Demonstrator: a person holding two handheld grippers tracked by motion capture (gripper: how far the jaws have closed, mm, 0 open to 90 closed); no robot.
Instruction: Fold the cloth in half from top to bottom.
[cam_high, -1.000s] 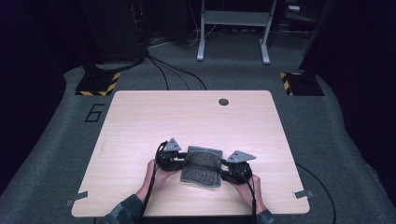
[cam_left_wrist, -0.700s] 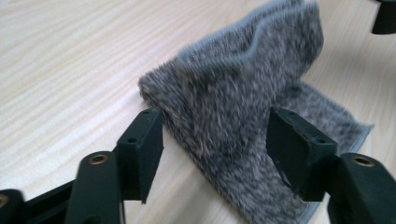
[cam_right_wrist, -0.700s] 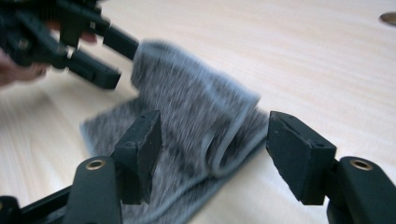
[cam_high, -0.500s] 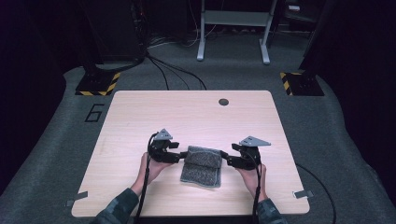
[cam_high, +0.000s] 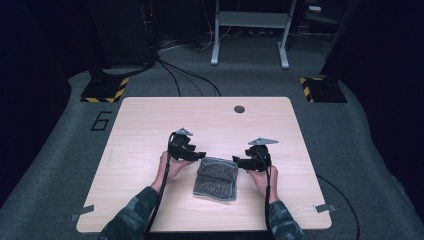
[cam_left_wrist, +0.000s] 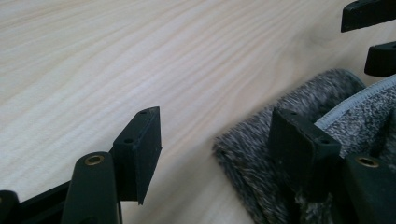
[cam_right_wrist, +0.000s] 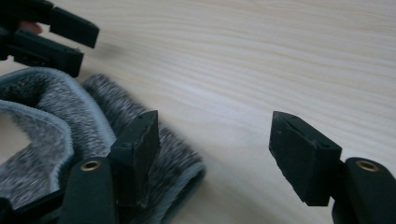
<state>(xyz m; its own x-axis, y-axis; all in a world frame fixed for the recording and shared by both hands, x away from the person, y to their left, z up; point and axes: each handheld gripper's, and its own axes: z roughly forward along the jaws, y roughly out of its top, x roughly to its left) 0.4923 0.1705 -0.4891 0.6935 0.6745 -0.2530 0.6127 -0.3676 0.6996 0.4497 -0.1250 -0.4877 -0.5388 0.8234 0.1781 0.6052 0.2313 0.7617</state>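
A folded grey fleece cloth (cam_high: 216, 178) is seen lying on the tabletop (cam_high: 150, 125) between the two grippers. It is judged soft, light and limp, best pinched at a folded edge. The left gripper (cam_high: 199, 156) and right gripper (cam_high: 236, 161) have just been opening; nothing is held between their parted jaws.

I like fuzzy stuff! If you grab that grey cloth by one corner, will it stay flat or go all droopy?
Probably droopy. The cloth lies folded in soft rounded layers, so it looks floppy and would likely unfold when lifted. Its fuzzy pile suggests it is light and should grip rather than slip. Pushed across the table, it would probably bunch up, not slide neatly.
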